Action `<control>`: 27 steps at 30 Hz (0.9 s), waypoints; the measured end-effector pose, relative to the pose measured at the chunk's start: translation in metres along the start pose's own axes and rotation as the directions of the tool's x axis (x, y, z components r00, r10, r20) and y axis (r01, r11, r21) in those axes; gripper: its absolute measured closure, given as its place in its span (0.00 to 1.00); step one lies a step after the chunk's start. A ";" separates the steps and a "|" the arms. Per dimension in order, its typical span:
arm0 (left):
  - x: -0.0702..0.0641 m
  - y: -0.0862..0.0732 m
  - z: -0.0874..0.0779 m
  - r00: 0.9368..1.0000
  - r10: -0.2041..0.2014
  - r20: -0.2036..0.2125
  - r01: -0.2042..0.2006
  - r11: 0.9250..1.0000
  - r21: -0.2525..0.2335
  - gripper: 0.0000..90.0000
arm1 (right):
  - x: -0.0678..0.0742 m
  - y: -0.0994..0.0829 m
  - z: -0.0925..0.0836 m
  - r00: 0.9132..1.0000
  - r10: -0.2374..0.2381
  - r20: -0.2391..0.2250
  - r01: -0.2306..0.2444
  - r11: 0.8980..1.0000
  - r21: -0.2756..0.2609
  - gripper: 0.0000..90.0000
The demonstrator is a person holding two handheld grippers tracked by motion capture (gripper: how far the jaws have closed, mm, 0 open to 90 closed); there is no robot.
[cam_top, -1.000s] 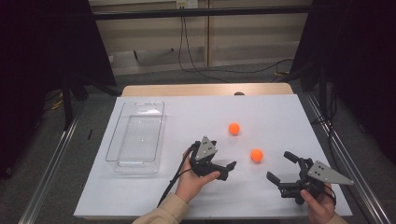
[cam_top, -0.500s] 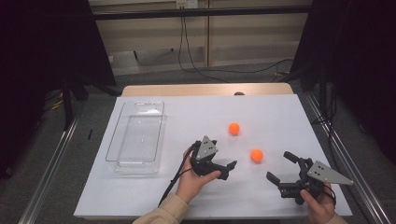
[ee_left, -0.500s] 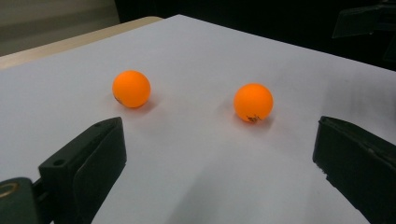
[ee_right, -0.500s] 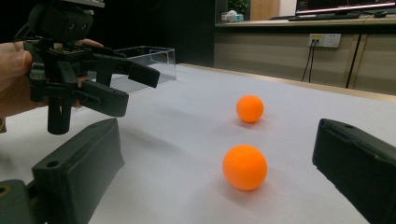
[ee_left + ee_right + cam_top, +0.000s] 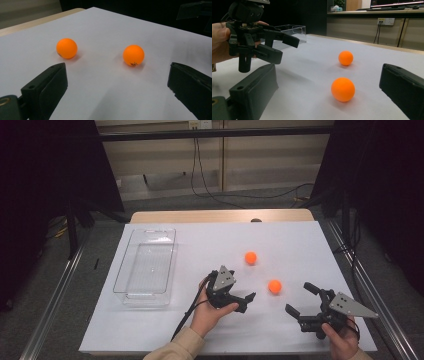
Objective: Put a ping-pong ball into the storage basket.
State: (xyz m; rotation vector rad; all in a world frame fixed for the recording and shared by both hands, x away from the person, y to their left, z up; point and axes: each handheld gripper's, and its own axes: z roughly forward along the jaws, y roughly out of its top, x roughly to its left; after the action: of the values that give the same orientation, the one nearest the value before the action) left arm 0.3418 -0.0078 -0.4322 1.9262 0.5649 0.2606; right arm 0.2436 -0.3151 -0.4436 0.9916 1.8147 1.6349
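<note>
1. On the left part of the white table (image 5: 165,330), the clear plastic bin (image 5: 146,267) lies with its long axis running away from the person; nothing is seen inside it.
2. Two orange balls rest on the table to the right of the bin, well apart from it. Being round, they show no long axis or pointing direction.
3. The near ball (image 5: 274,286) lies between the two grippers; the far ball (image 5: 250,258) sits just beyond it, toward the table's middle.
4. The left gripper (image 5: 245,301) is released, jaws spread and pointing right toward the near ball, not touching it. In the left gripper view both balls lie ahead of the jaws.
5. The right gripper (image 5: 300,300) is also released, jaws wide and aimed left toward the near ball, which lies close ahead of them, untouched.
</note>
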 end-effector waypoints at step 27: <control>-0.004 0.003 0.012 1.000 0.006 0.018 -0.006 1.000 0.020 0.03 | -0.001 0.000 0.000 1.000 0.002 -0.001 -0.002 1.000 -0.001 0.01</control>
State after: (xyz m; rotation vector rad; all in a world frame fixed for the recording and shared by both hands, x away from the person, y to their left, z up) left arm 0.3442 -0.0202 -0.4338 1.9476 0.5519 0.2426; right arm 0.2439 -0.3159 -0.4438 0.9921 1.8144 1.6375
